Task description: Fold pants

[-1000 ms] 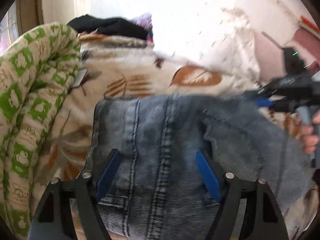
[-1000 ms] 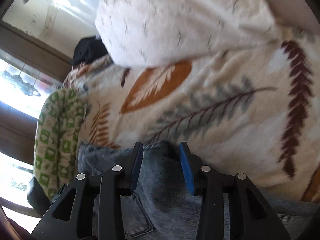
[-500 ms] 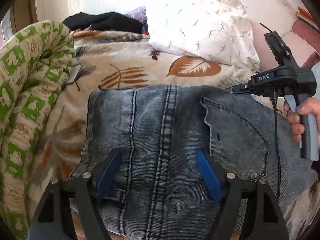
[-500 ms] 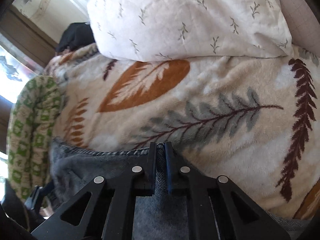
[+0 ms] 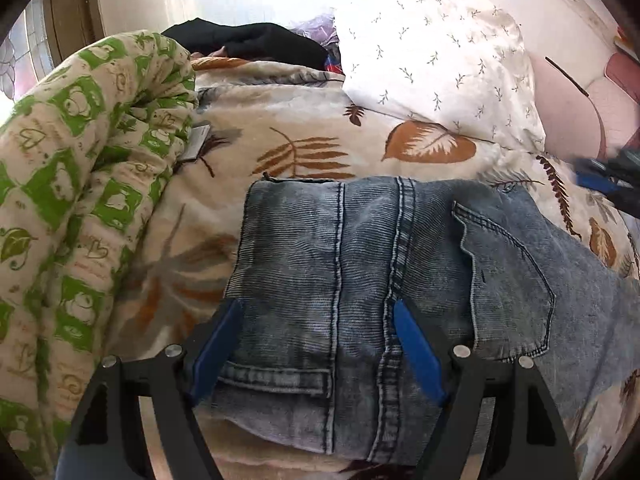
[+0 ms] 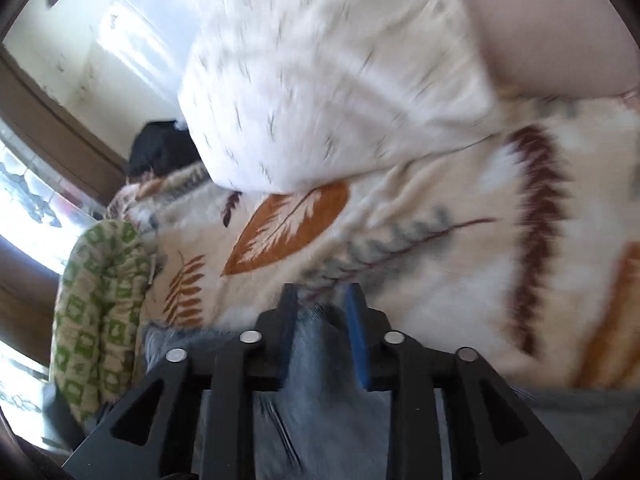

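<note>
Lying folded on the leaf-print blanket (image 5: 304, 120), the jeans (image 5: 360, 264) show their seams and a back pocket (image 5: 508, 280) face up. The left gripper (image 5: 316, 344) hangs over their near end with its blue pads spread wide apart, denim showing between them but nothing pinched.

Only the left wrist view takes in the whole garment; it also catches the right gripper (image 5: 612, 188) as a dark blur with a touch of blue at the far right edge, beyond the jeans. The right wrist view is smeared with motion. There the right gripper's jaws stand narrowly apart, having just been opening, with a hump of denim rising between the pads; whether the pads press on it I cannot tell through the blur.

Both views show the white sprigged pillow (image 5: 440, 60) at the head of the bed, the green-patterned quilt (image 5: 80, 200) rolled along the side, and dark clothes (image 5: 248, 40) heaped behind. The window frame (image 6: 52, 120) shows clearly only from the right wrist.
</note>
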{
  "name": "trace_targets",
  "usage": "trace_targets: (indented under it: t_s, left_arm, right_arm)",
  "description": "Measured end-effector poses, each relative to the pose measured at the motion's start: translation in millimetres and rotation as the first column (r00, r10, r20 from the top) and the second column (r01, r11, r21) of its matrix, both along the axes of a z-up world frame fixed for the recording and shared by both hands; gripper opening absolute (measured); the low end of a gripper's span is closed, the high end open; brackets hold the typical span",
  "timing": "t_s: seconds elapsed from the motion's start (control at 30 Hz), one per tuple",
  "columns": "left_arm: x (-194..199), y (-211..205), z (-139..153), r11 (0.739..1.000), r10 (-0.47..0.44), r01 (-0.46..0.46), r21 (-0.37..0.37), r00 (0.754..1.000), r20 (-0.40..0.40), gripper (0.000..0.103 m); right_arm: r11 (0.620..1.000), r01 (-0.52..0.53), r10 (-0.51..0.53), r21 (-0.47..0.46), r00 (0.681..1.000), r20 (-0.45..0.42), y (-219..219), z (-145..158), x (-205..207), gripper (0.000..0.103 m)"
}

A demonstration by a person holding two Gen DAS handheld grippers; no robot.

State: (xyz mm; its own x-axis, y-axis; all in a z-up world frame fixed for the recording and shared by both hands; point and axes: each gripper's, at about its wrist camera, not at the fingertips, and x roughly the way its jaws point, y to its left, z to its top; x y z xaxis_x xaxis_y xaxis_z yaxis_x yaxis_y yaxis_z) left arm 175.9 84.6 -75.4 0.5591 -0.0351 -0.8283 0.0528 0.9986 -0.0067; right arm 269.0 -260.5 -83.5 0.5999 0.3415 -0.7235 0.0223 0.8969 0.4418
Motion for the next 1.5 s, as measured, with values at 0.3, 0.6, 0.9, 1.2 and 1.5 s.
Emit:
trace_targets:
  t_s: [0.3,0.6,0.9,1.2,1.5]
  left_arm:
    - [-5.6,0.0,-13.5,0.998,-0.009,0.011,0.063,1.0,-0.027,0.082]
    - [0.0,10.9,-32.9,0.999,-0.006,0.008,0.036,0.999,-0.051,0.096]
    - [-39.2,-0.7,27.1,1.0,-0.023,0.025,-0.014,0.99,0.138,0.087]
    - [-59.4,-136.9,68.4,0.934,-0.348,0.356,-0.029,0.924,0.161,0.088]
    - [-30.4,-298.2,83.9,0.752,-0.659,0.652,0.095,0.747,0.087,0.088]
  right_arm:
    - [0.978,0.113,-0.138,-0.175,0.981,-0.138,-78.9,-23.1,-176.0,0.039]
    - [0.942,0.294,-0.32,-0.164,0.932,-0.169,-134.2,-69.8,-234.6,0.036]
    - [0.847,0.509,-0.52,0.154,0.853,0.037,-194.2,-22.2,-319.6,0.046]
    - [0.718,0.589,-0.624,0.371,0.781,-0.03,-221.0,-50.2,-373.0,0.066]
    - [0.562,0.564,-0.637,0.605,0.762,-0.118,-228.4,-85.0,-353.4,0.075]
